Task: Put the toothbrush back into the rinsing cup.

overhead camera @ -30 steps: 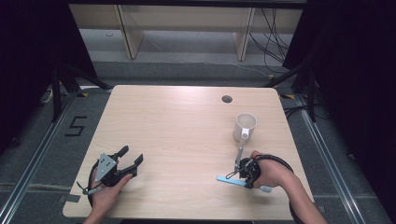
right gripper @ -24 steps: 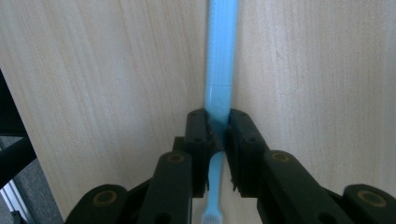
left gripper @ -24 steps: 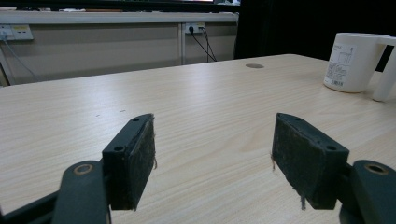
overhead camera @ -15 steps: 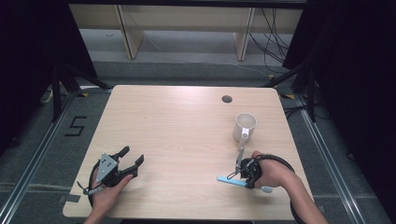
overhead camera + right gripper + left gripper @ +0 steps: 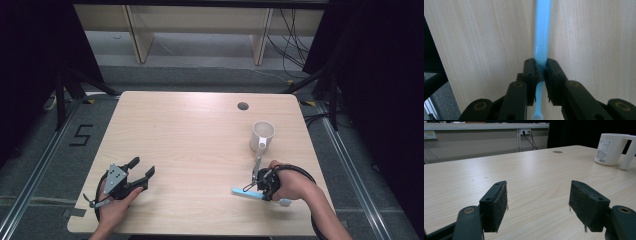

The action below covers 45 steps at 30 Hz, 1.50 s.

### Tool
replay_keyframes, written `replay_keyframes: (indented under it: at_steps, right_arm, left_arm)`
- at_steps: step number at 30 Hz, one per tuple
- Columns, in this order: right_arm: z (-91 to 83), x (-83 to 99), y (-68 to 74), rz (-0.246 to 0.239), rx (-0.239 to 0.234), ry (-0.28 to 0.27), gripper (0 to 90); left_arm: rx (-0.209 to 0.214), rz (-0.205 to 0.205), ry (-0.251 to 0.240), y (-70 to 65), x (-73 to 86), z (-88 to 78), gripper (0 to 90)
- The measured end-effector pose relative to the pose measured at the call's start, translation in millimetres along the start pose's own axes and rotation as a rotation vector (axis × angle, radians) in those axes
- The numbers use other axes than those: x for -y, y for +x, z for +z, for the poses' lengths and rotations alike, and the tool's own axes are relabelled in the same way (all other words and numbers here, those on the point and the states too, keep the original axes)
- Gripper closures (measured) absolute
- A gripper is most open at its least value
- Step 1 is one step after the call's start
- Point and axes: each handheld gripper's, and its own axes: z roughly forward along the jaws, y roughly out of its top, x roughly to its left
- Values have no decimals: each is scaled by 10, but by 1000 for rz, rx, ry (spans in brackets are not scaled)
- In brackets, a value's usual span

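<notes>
The blue toothbrush (image 5: 541, 37) lies flat on the wooden table (image 5: 190, 130), near the table's edge at about 5 o'clock in the high view, where it shows as a thin light-blue bar (image 5: 246, 192) beside the person's right hand (image 5: 290, 184). In the right gripper view its handle runs straight up toward 12 o'clock, and the small white bristle head is seen at the bottom, at 6 o'clock, under the jaws. The right gripper (image 5: 541, 71) has its two black jaws pressed together on the handle, one pad on each side, so the toothbrush is clamped between them. In the high view this gripper (image 5: 261, 184) is just in front of the hand, and its cable makes a loop around the wrist.

At about 12 o'clock from the right gripper, a little apart from it, a white mug (image 5: 262, 136) stands upright on the table, with its handle turned toward the person. In the left gripper view the same mug (image 5: 610, 148) is at 2 o'clock, and a label is on its side.

The left gripper (image 5: 141, 169) rests on the table at about 7 o'clock in the high view, held by the left hand (image 5: 116, 205). Its jaws stand wide apart with only bare table between the pads (image 5: 496, 205).

A small round hole (image 5: 243, 106) is in the table at 1 o'clock, near the far edge.
</notes>
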Motion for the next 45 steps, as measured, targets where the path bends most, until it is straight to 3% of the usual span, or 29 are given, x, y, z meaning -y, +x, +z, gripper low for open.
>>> replay_keyframes:
  at_steps: [1, 2, 4, 7, 8, 13, 17, 18, 20, 21, 22, 23, 25, 30, 33, 34, 36, 40, 42, 43, 45]
  right_arm:
    - [-14, 0, 14, 11, 4, 2, 795]
    - [-14, -2, 5, -10, 4, -5, 796]
    - [-36, -2, 29, 8, 8, 2, 795]
    - [-43, -14, 39, -14, -3, -6, 795]
    - [-40, -18, 45, -19, -1, -12, 795]
    - [-56, -51, 93, -14, 3, -2, 795]
    - [-76, -92, 107, -62, -3, -12, 795]
    - [-86, -96, 128, -35, 0, -8, 795]
    - [-88, -107, 124, -45, -3, -12, 795]
    - [-100, -121, 133, -41, -3, -9, 795]
    - [-104, -144, 121, -82, 3, -16, 795]
    - [-109, -146, 132, -68, 6, -20, 795]
    - [-128, -171, 147, -62, 2, -12, 795]
    - [-168, -253, 177, -87, 2, -13, 795]
    - [-184, -304, 186, -119, 1, -29, 795]
    - [-184, -325, 176, -155, 0, -36, 795]
    - [-191, -351, 202, -133, -4, -27, 795]
    - [-177, -418, 211, -185, -7, -42, 795]
    - [-184, -444, 236, -172, -2, -30, 795]
    - [-180, -457, 227, -193, -4, -37, 795]
    - [-192, -496, 250, -190, -1, -36, 795]
  left_arm:
    - [7, -2, 0, 1, 2, 12, 305]
    - [-4, 10, 42, -7, -10, -2, 309]
    - [4, 20, 68, -32, -12, 4, 312]
    - [61, 30, 116, -114, -36, 17, 314]
    - [82, 51, 143, -144, -60, 16, 316]
    - [205, 149, 232, -302, -137, 48, 320]
    - [318, 191, 326, -371, -178, 69, 334]
    - [351, 195, 346, -384, -194, 76, 334]
    - [421, 214, 393, -411, -242, 92, 334]
    - [451, 218, 395, -442, -264, 103, 335]
    - [473, 233, 409, -449, -286, 109, 337]
    - [490, 254, 413, -460, -311, 120, 341]
    - [521, 258, 398, -514, -343, 140, 357]
    - [629, 296, 387, -668, -403, 222, 356]
    - [675, 335, 382, -776, -424, 270, 355]
    - [697, 338, 386, -810, -427, 289, 354]
    - [711, 339, 386, -870, -424, 315, 351]
    - [746, 348, 395, -967, -414, 393, 350]
    - [755, 353, 395, -996, -413, 422, 350]
    - [764, 363, 396, -1008, -419, 444, 350]
    - [767, 365, 398, -1035, -419, 470, 350]
